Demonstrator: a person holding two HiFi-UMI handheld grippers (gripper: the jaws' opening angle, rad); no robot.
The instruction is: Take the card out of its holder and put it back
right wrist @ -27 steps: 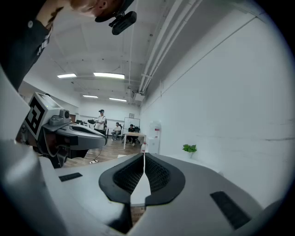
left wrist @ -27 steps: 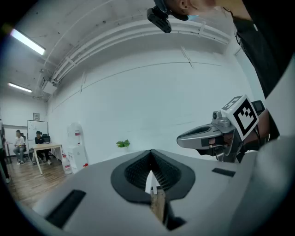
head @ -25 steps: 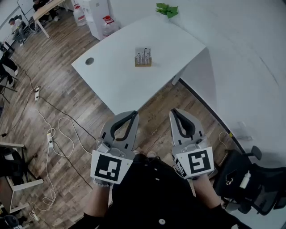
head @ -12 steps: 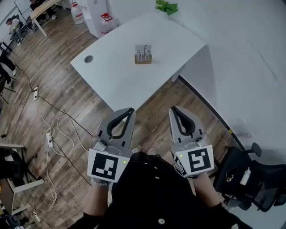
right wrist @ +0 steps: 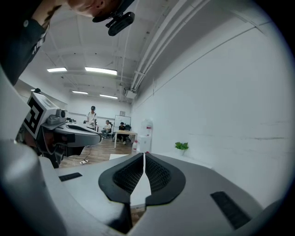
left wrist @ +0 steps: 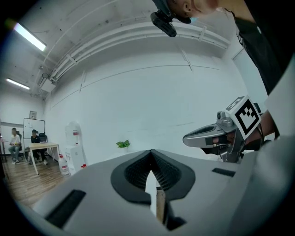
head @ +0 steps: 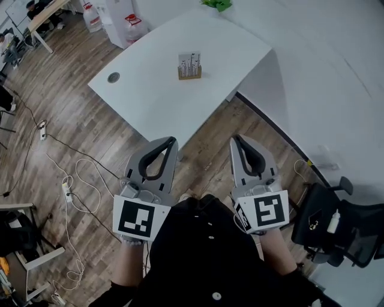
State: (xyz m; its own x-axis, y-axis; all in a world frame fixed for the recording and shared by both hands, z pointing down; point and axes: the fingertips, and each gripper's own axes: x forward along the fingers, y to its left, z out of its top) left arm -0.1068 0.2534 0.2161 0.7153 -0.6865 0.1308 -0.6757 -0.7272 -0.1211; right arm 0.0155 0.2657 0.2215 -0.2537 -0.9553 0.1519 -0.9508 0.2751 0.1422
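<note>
Standing back from the white tabletop (head: 150,108), you have not started the task as far as these views show. The pale printed card (head: 190,59) sits upright in its small wooden holder (head: 189,75), out toward the far side of the tabletop and well apart from both claws. Nothing about it suggests it has been lifted, so I judge that the whole job is left: the reach, the pull-out and the return.

Your grey left claw (head: 172,140) is closed. Its own view shows the dark ribbed pads meeting at the tip with nothing between them. Your grey right claw (head: 235,139) is the same, pads together and empty. Both are held low in front of your body over the brown wooden floor (head: 78,138), side by side, tips pointing toward the near corner of the tabletop.

To get going you will need to step or reach in until the holder is near. Then open one claw for the card's top edge and probably steady the wooden base with the other, since a light holder may lift along with the card. A green plant (head: 215,3) sits at the far edge and a black office chair (head: 342,225) stands to your right. Neither lies in your path.
</note>
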